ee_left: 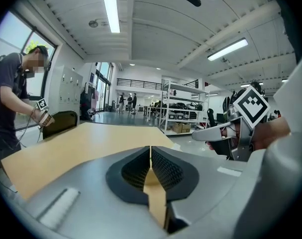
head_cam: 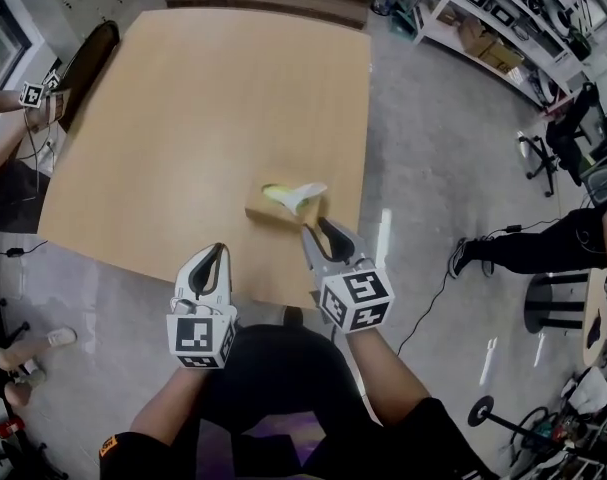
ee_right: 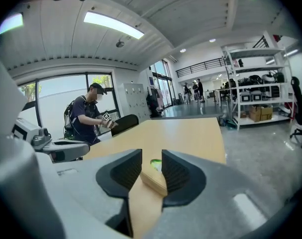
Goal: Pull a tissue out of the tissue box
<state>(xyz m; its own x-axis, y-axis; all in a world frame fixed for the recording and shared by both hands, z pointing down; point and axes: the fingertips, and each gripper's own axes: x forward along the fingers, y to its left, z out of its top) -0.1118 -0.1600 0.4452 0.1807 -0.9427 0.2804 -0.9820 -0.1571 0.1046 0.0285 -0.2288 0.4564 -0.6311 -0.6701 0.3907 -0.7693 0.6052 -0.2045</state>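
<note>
A tan wooden tissue box [head_cam: 275, 211] lies near the front right edge of the light wooden table [head_cam: 183, 118]. A white and yellow-green tissue [head_cam: 296, 195] sticks up out of it. My right gripper [head_cam: 318, 230] is just in front of the box, open and empty; in the right gripper view the box [ee_right: 153, 179] shows through the gap of the right gripper [ee_right: 151, 158]. My left gripper [head_cam: 219, 251] hovers at the table's front edge, left of the box, shut and empty. In the left gripper view the left gripper [ee_left: 150, 151] has its pads touching.
At the far left a person [head_cam: 3, 128] holds another marker cube beside a dark chair [head_cam: 88, 58]. White shelving [head_cam: 503, 28] lines the far right. Another person's legs [head_cam: 523, 248] and a round stool [head_cam: 558, 303] are on the grey floor to the right.
</note>
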